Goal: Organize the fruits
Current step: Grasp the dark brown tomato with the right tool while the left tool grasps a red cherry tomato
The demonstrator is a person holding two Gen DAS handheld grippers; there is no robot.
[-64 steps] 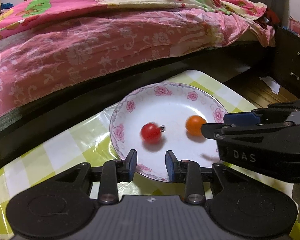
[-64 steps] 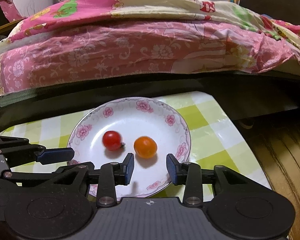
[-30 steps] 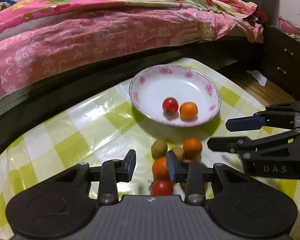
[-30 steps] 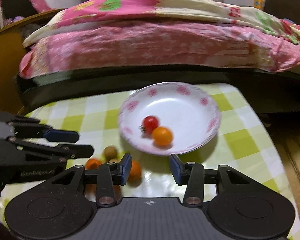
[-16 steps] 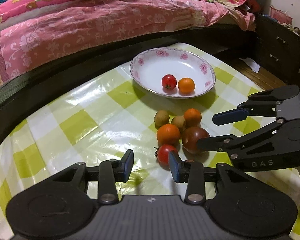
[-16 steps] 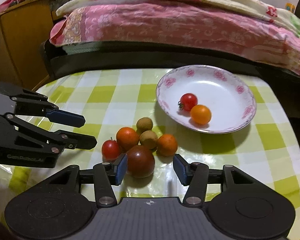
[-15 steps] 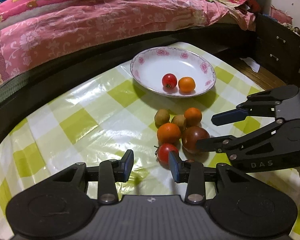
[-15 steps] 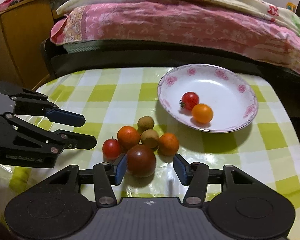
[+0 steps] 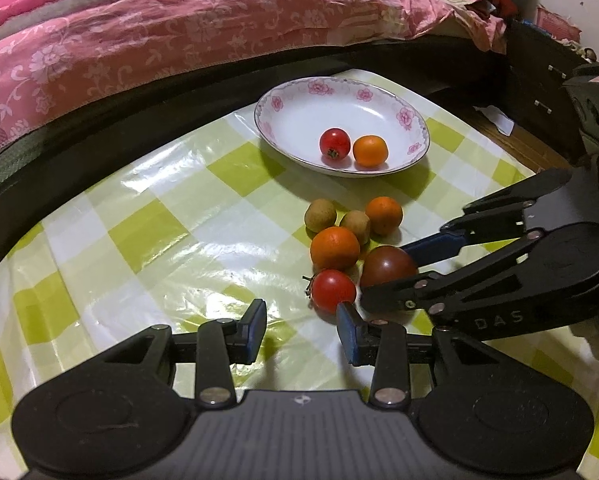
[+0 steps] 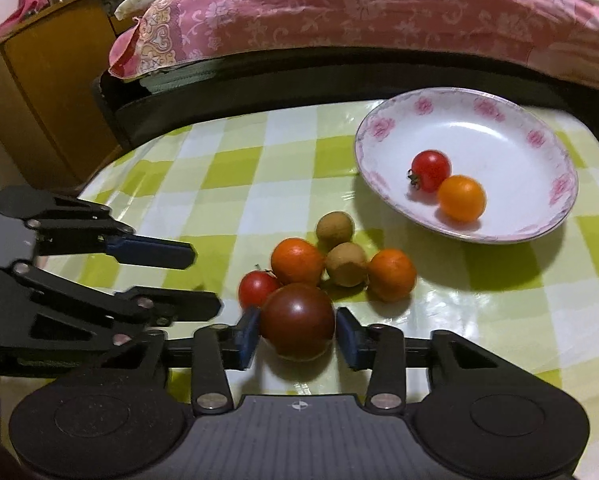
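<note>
Jaws of right gripper [image 10: 296, 332] spread wide, straddling dark brown tomato [image 10: 297, 322] at lower centre of right wrist view; blue pads just beside its flanks, contact unclear. Left gripper [image 9: 301, 330] jaws apart, nothing between, red tomato [image 9: 334, 290] just past right fingertip. Loose cluster mid-frame on green-checked tablecloth [image 9: 147, 236]: large orange [image 9: 334, 248], small orange [image 9: 384, 216], two tan-green fruits [image 9: 320, 215]. Floral plate [image 9: 283, 108] upper centre holds red cherry tomato [image 9: 334, 143] and small orange fruit [image 9: 370, 151], touching. Pink bedding [image 9: 179, 28] across top.
</note>
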